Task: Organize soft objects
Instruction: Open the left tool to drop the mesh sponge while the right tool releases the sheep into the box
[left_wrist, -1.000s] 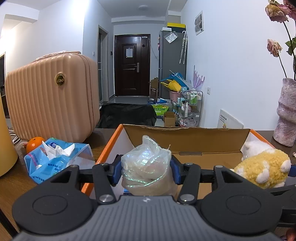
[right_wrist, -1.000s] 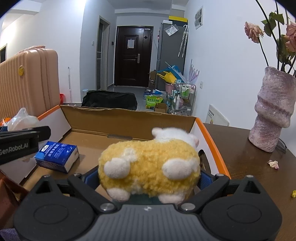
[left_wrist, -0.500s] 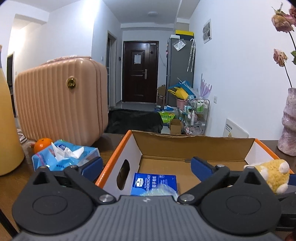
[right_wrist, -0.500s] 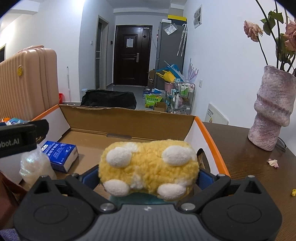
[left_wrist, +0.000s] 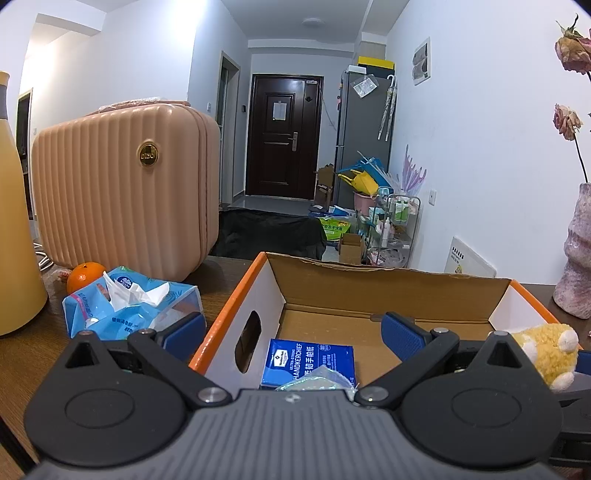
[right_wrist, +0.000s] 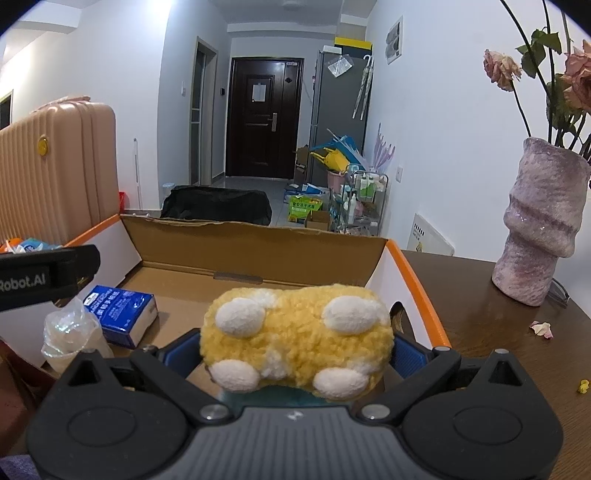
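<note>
The right gripper (right_wrist: 295, 350) squeezes a fluffy yellow plush toy (right_wrist: 295, 339) with round white paws between its blue pads, just above the cardboard box (right_wrist: 258, 254). The left gripper (left_wrist: 293, 334) is spread wide with nothing in it, one pad outside the box's orange-edged wall. Down in the box sit a crinkly clear plastic bag (right_wrist: 70, 336), maybe stuffed with something soft, and a flat blue handkerchief pack (left_wrist: 308, 362). A soft blue tissue pack (left_wrist: 129, 306) lies on the brown wooden table (right_wrist: 498, 332) beside a ribbed pink suitcase (left_wrist: 122, 199).

Both cameras sit low behind their tongs, close over the bench, facing the far door (left_wrist: 282, 136); both share the cardboard box (right_wrist: 258, 243).
</note>
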